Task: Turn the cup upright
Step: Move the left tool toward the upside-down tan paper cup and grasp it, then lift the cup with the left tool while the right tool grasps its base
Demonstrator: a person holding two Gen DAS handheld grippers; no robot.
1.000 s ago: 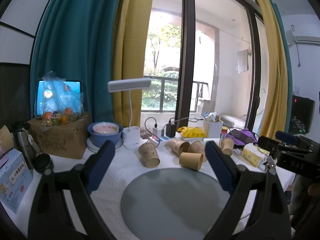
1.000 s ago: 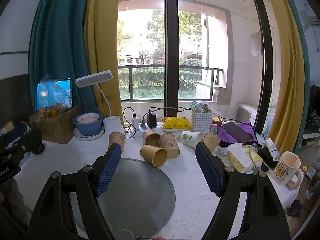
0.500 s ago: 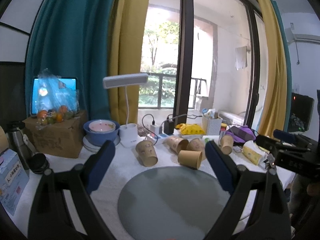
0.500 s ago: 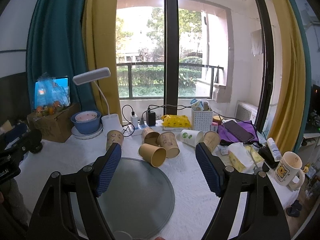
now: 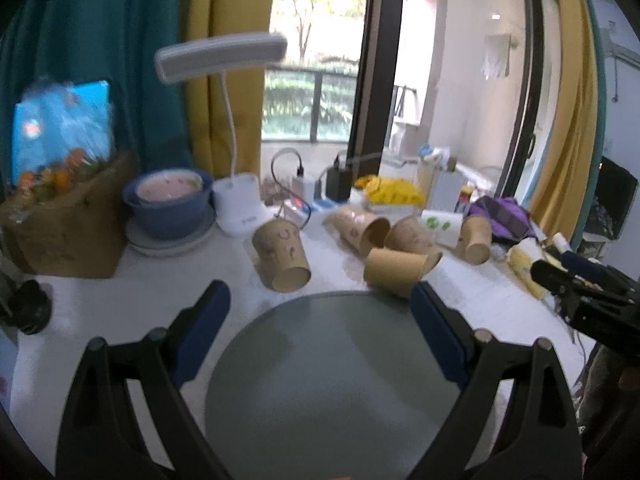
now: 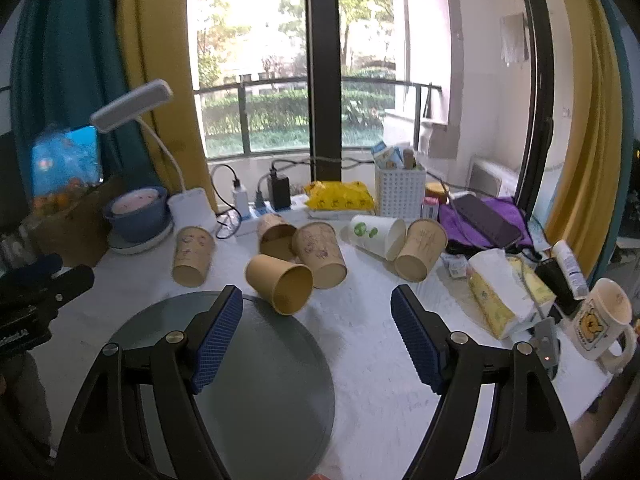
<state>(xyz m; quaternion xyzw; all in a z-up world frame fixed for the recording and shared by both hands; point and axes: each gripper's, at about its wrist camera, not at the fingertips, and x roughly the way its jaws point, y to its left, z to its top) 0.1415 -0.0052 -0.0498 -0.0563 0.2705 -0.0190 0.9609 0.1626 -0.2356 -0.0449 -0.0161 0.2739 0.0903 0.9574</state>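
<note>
Right wrist view showed the right gripper (image 6: 316,320) with its jaws spread wide and nothing between them, hovering above a grey mat (image 6: 248,380) on the white table (image 6: 380,360). Just past the blue pads (image 6: 218,332) lay the nearest cup (image 6: 280,282), a plain brown paper one on its side, mouth turned toward the camera and touching the mat's far edge. Behind it more cups lay toppled in a cluster, with a white one (image 6: 376,236) to the right. Left wrist view showed the left gripper (image 5: 320,312) equally wide and empty over the same mat, with another cup (image 5: 282,254) lying beyond it, apart from the cluster.

Such a cup looked very light and thin-walled, so it would likely crush under a hard squeeze and roll at a nudge. A sensible hold seemed to be across the side wall around mid-height, pads on opposite sides. The rolled rim looked stiffest, though gripping there could leave little room to set the base down. Which cup was meant could not be told.
</note>
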